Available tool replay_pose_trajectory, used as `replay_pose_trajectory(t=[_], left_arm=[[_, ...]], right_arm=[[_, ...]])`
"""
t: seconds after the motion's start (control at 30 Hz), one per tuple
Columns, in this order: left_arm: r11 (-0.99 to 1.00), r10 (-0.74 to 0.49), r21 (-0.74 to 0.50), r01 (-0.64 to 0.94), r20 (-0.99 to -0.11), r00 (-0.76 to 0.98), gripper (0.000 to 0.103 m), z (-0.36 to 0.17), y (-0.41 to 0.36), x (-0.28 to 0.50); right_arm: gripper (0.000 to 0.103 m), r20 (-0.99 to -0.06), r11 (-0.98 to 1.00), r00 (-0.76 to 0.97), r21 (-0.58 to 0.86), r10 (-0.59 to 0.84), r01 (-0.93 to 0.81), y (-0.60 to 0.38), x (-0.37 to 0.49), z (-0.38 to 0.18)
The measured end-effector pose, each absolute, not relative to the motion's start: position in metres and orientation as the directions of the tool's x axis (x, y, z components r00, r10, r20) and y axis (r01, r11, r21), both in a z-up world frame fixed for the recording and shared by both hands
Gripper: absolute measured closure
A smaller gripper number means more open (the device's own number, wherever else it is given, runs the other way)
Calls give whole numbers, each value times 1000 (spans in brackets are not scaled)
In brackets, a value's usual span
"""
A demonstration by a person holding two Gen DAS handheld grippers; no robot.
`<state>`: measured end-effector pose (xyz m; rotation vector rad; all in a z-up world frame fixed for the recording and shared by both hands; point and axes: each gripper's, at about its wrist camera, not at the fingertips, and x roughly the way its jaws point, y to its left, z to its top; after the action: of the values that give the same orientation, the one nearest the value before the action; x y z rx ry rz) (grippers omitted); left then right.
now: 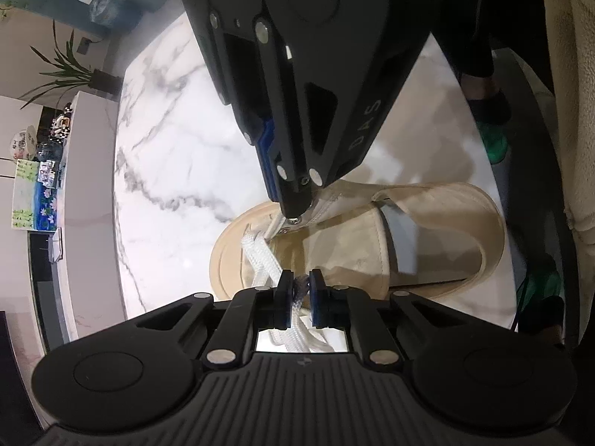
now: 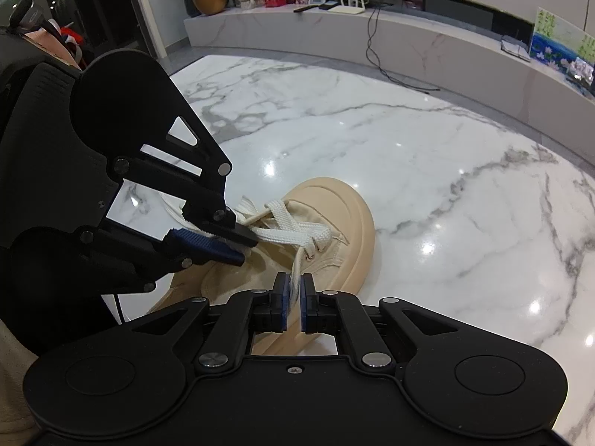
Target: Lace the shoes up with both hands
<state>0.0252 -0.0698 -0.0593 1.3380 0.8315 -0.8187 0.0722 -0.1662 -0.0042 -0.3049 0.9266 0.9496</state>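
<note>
shoelace is the thing everything turns on here: a flat white lace, crossed over the front of a beige canvas shoe that lies on the white marble table. taking the shoe's rubber toe cap as the landmark, the laced rows sit just behind it, and the tongue and open collar stretch further back from it, so the shoe's long axis runs from the toe cap back toward the person.

left gripper has its jaws nearly together, pinching a strand of the lace just behind the toe cap, on one side of the tongue; a bit of lace shows between the blue pads. no earlier view lets me say more about the jaws.

right gripper is likewise narrow, clamped on another strand that rises from a metal eyelet on the opposite flap, a little behind the toe cap. in the left wrist view its tip sits right at an eyelet.

both grippers point steeply down at the shoe from opposite sides of the tongue, and both are about equally close to the lacing. my judgement: the next move depends on which strand end must cross the tongue toward the next free eyelet further back from the toe cap; the right gripper looks better placed at the eyelet row.
</note>
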Motion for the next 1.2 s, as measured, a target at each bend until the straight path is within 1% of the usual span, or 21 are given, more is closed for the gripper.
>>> replay_pose_trajectory(t=[0.17,0.2,0.37,0.57,0.6,0.63,0.67,0.87,0.93,0.97,1.0,1.03,1.2], left_arm=[[107,-60,498,860,-861,506,97,-47,-66,27],[124,-71,495,860,-860,506,97,-44,-65,27],[221,-128,459,861,-861,492,98,-31,-57,29],[303,-188,395,867,-867,461,98,-16,-48,30],[314,-202,387,867,-865,459,98,-13,-46,27],[323,-214,378,868,-864,456,98,-10,-44,26],[332,-225,369,868,-863,453,98,-7,-42,24],[371,-263,339,865,-854,448,98,0,-35,26],[381,-277,326,865,-853,443,98,0,-34,28],[383,-278,328,864,-851,446,98,0,-33,27],[385,-278,331,862,-849,450,98,-1,-33,27],[387,-280,327,862,-849,447,98,-2,-32,28],[361,-271,332,872,-857,439,97,-5,-30,23]], right_arm=[[97,-786,572,251,153,564,-806,-166,72,-4],[92,-784,570,254,151,567,-807,-166,71,-3],[92,-747,512,249,140,616,-847,-169,65,8],[92,-733,428,215,113,645,-897,-161,58,7],[91,-730,412,214,100,648,-906,-157,56,7],[87,-728,397,214,87,651,-914,-154,55,6],[85,-728,387,216,74,651,-919,-152,54,6],[85,-719,334,231,2,656,-943,-142,50,3],[86,-709,333,231,5,666,-943,-141,51,3],[89,-709,329,226,9,668,-944,-140,52,2],[97,-710,325,221,13,669,-946,-139,52,2],[100,-710,322,216,16,670,-947,-138,53,1],[102,-730,332,218,13,648,-943,-138,55,3]])
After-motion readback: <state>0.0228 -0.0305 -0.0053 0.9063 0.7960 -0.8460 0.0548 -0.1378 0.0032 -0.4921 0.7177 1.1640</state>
